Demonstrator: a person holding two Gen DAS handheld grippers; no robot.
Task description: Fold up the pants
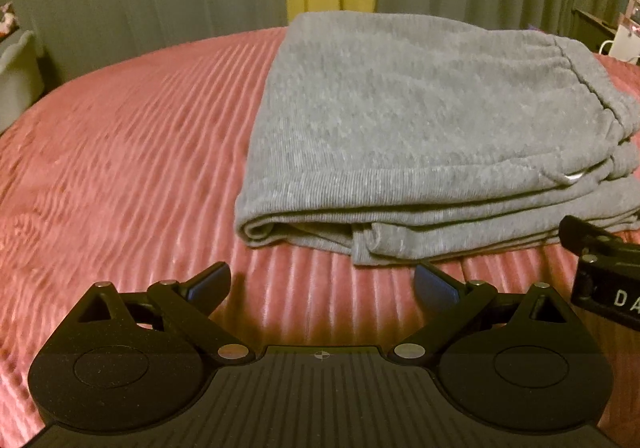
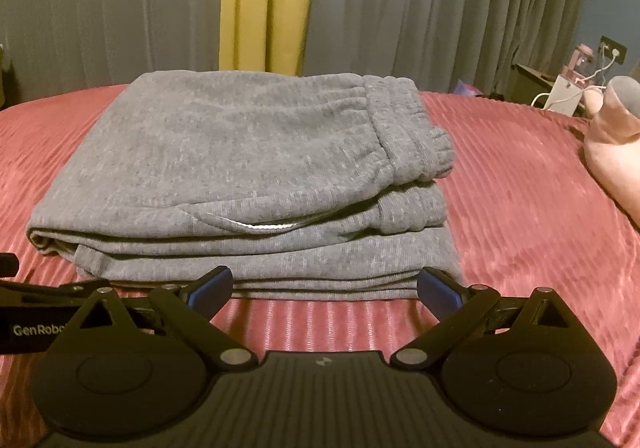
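Note:
Grey sweatpants (image 1: 400, 128) lie folded into a thick stack on the pink ribbed bedspread (image 1: 132, 152). In the right wrist view the grey sweatpants (image 2: 240, 168) fill the middle, with the elastic waistband on top at the right and a white drawstring showing at the front. My left gripper (image 1: 322, 286) is open, a little short of the stack's front left corner, holding nothing. My right gripper (image 2: 324, 290) is open just before the stack's front edge, also with nothing between its fingers. Each gripper's body shows at the edge of the other's view.
Grey curtains with a yellow panel (image 2: 264, 0) hang behind the bed. A pink plush object (image 2: 612, 144) rests on the bedspread at the right. A nightstand with a charger and cables (image 2: 560, 92) stands at the far right. Pink bedspread (image 2: 520, 188) lies bare around the stack.

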